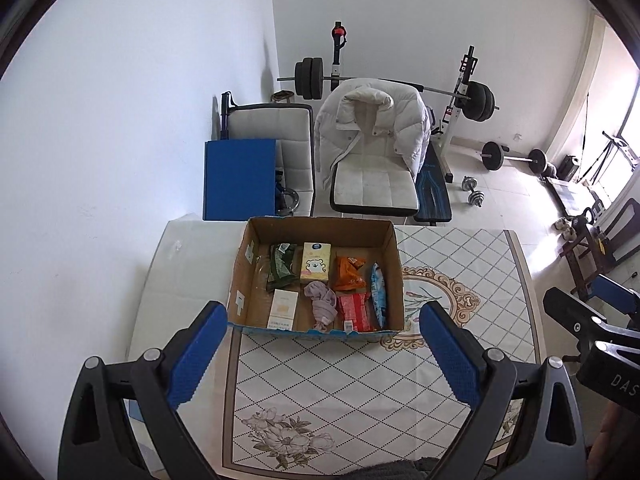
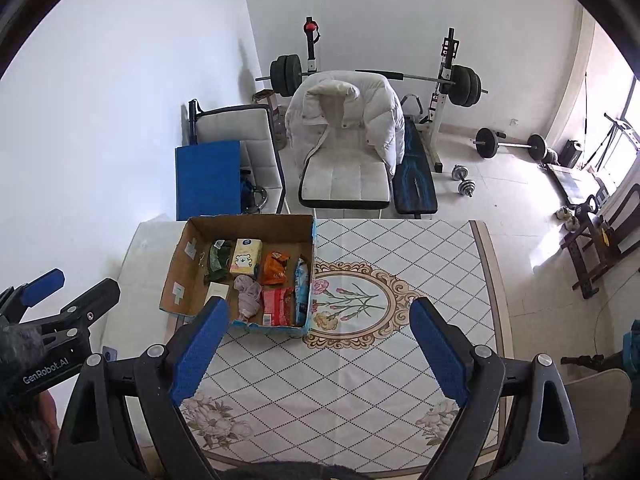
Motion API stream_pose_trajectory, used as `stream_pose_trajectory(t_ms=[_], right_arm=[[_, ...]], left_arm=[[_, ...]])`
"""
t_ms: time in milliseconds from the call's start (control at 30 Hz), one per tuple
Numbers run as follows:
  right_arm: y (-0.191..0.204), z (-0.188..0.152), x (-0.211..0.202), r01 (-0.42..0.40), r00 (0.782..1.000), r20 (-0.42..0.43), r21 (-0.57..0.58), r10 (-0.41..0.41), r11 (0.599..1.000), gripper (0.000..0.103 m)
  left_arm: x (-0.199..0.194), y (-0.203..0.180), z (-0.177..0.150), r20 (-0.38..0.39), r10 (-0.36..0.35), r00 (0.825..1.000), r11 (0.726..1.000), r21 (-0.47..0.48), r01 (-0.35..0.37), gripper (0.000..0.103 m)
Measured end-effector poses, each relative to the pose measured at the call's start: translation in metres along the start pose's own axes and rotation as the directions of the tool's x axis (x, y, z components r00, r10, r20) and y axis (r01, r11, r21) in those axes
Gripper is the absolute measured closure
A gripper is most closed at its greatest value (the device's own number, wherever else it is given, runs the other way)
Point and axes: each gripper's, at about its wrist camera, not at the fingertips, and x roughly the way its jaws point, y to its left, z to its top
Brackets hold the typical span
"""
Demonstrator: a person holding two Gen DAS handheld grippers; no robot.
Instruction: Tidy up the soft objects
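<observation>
An open cardboard box [image 1: 392, 264] [image 2: 176, 280] stands on the table. It holds a green packet [image 1: 282, 266], a yellow tissue pack [image 1: 316, 262] [image 2: 246, 262], an orange snack bag [image 1: 350, 274] [image 2: 274, 268], a blue packet [image 1: 378, 292], a red packet [image 1: 356, 312] [image 2: 276, 306], a crumpled mauve cloth [image 1: 322, 304] [image 2: 248, 294] and a white card box [image 1: 282, 308]. My left gripper [image 1: 324, 340] is open and empty, held above the table before the box. My right gripper [image 2: 320, 336] is open and empty, to the right of the box.
The table [image 2: 380, 360] has a diamond-patterned floral cloth. Behind it stand a white chair with a white puffy jacket [image 1: 372, 128], a second chair with a blue board [image 1: 238, 178], and a barbell rack [image 1: 464, 92]. Dumbbells lie on the floor at right.
</observation>
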Motion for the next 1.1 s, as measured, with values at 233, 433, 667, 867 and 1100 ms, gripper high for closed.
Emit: stream_pose_trajectory(t_ms=[233, 433, 667, 867, 1100], right_arm=[[0.005, -0.003, 0.000, 0.000, 1.000, -0.002, -0.014, 0.000, 1.000, 0.009], [0.005, -0.007, 0.002, -0.001, 1.000, -0.009, -0.008, 0.001, 1.000, 0.009], [0.002, -0.009, 0.000, -0.002, 1.000, -0.006, 0.002, 0.002, 1.000, 0.009], [0.000, -0.010, 0.000, 0.001, 1.000, -0.002, 0.002, -0.001, 1.000, 0.009], [-0.002, -0.012, -0.001, 0.008, 1.000, 0.000, 0.003, -0.008, 1.000, 0.009]], left_arm=[[-0.002, 0.000, -0.007, 0.001, 0.009, 1.000, 1.000, -0.006, -0.009, 0.004], [-0.004, -0.001, -0.011, -0.002, 0.005, 1.000, 1.000, -0.011, -0.005, 0.004], [-0.005, -0.003, -0.011, 0.002, 0.003, 1.000, 1.000, -0.012, -0.003, 0.004], [-0.005, -0.003, -0.011, 0.002, 0.004, 1.000, 1.000, -0.013, -0.004, 0.004], [-0.006, -0.006, -0.012, -0.004, 0.002, 1.000, 1.000, -0.015, -0.002, 0.004]])
